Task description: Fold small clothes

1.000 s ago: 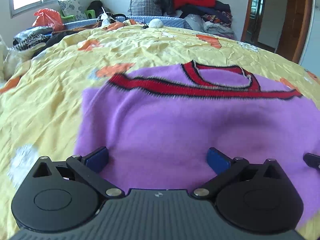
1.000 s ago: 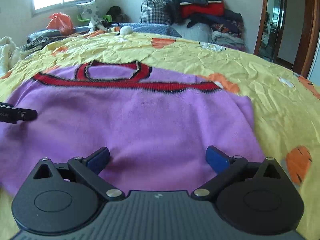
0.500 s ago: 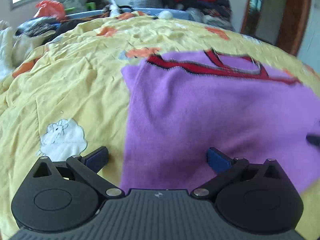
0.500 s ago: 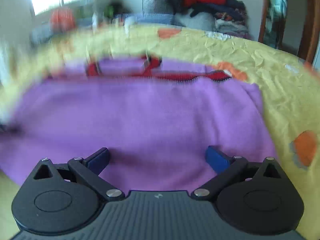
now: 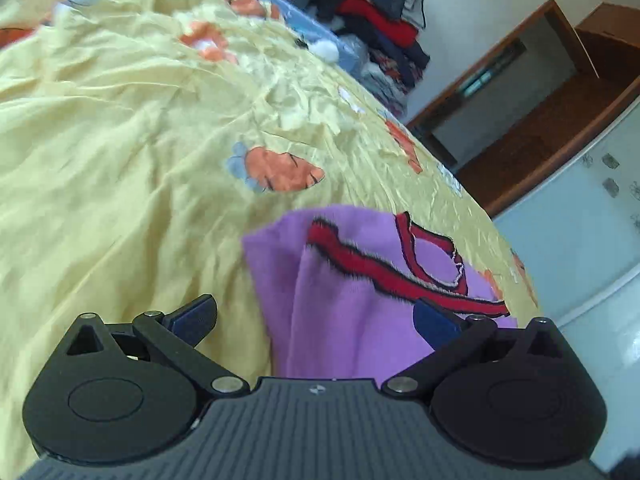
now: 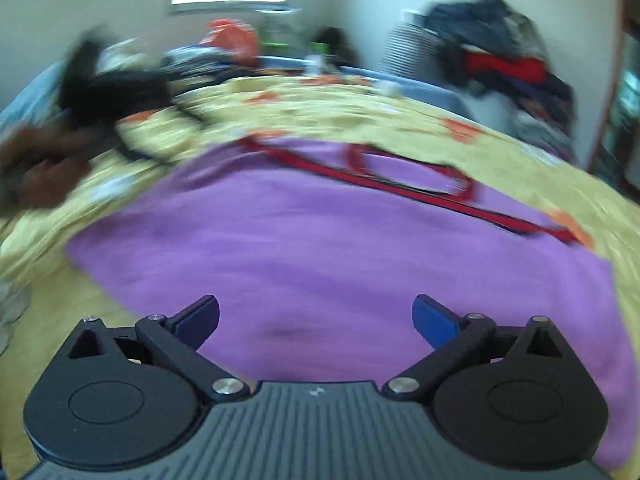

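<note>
From the left wrist view, the left gripper [image 5: 316, 322] is wide open and holds nothing. It is tipped sideways over the left edge of the purple sweater [image 5: 352, 300], which lies on the yellow bed cover [image 5: 120, 140].

From the right wrist view, blurry, the right gripper [image 6: 316, 320] is wide open too, holding nothing, above the flat purple sweater [image 6: 320, 248].

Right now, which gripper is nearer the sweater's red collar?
Left. The left gripper sits at the sweater's edge, close beneath the collar. The right gripper hangs over the body, farther back.
</note>
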`<state>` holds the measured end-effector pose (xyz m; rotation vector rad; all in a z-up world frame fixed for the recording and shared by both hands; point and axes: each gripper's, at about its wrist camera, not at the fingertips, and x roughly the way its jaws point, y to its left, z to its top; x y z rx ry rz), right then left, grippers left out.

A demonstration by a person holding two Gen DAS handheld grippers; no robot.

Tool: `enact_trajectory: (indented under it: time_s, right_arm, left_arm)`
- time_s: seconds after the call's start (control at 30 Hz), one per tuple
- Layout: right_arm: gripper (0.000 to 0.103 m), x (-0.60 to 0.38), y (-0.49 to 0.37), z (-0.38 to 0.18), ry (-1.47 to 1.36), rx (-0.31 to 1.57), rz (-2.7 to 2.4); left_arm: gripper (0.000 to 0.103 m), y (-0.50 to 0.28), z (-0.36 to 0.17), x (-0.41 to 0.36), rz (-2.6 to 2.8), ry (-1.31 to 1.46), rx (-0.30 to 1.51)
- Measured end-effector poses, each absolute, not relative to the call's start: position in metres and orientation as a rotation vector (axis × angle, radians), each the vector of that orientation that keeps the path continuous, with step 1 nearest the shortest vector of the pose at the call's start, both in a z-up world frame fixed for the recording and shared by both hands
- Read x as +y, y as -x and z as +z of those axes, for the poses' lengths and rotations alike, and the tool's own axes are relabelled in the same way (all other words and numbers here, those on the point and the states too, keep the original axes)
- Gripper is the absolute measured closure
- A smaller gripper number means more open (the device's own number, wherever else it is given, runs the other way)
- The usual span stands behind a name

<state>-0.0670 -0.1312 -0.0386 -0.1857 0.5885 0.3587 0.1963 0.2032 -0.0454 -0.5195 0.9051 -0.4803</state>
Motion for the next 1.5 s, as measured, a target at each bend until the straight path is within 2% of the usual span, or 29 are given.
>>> enact_trajectory:
  time_s: [0.17, 0.33, 0.4, 0.47, 0.5, 0.53, 0.83, 0.87, 0.9, 0.97, 1.17, 1.27, 1.5]
  right_arm:
    - [0.000, -0.088, 0.088, -0.044, 0.252, 0.569, 0.470]
    - [0.000, -0.063, 0.090, -0.040, 0.287, 0.561, 0.517]
    - [0.000, -0.051, 0.086, -0.038, 0.303, 0.566, 0.519]
    - [0.000, -0.038, 0.084, -0.037, 0.343, 0.548, 0.524]
    - [0.000, -0.029, 0.083, -0.036, 0.380, 0.541, 0.514]
    - [0.000, -0.020, 0.085, -0.037, 0.430, 0.527, 0.517]
    - [0.001, 0.050, 0.101, -0.062, 0.892, 0.384, 0.574]
    - [0.012, 0.054, 0.096, -0.062, 0.899, 0.387, 0.581]
    - [0.043, 0.056, 0.091, -0.061, 0.890, 0.400, 0.595]
    - [0.097, 0.061, 0.073, -0.062, 0.859, 0.462, 0.570]
    - [0.098, 0.037, 0.055, -0.043, 0.610, 0.512, 0.583]
    - [0.098, 0.004, 0.040, -0.023, 0.326, 0.572, 0.618]
    - [0.098, -0.081, 0.042, 0.003, -0.016, 0.499, 0.584]
  left_arm:
    - [0.000, -0.245, -0.062, 0.206, -0.638, 0.723, 1.018]
    - [0.000, -0.264, -0.067, 0.194, -0.697, 0.761, 1.068]
    - [0.006, -0.268, -0.067, 0.189, -0.731, 0.745, 1.084]
    - [0.050, -0.274, -0.067, 0.180, -0.783, 0.681, 1.104]
    - [0.096, -0.275, -0.068, 0.176, -0.759, 0.640, 1.140]
    - [0.092, -0.275, -0.070, 0.173, -0.737, 0.615, 1.162]
    - [0.092, -0.278, -0.073, 0.178, -0.730, 0.659, 1.163]
    - [0.092, -0.279, -0.074, 0.178, -0.724, 0.662, 1.163]
    - [0.092, -0.277, -0.074, 0.180, -0.723, 0.667, 1.164]
    - [0.092, -0.274, -0.073, 0.183, -0.717, 0.680, 1.163]
    - [0.093, -0.269, -0.062, 0.185, -0.704, 0.719, 1.125]
    - [0.093, -0.268, -0.047, 0.184, -0.713, 0.779, 1.091]
    - [0.093, -0.268, 0.011, 0.126, -0.739, 0.727, 1.074]
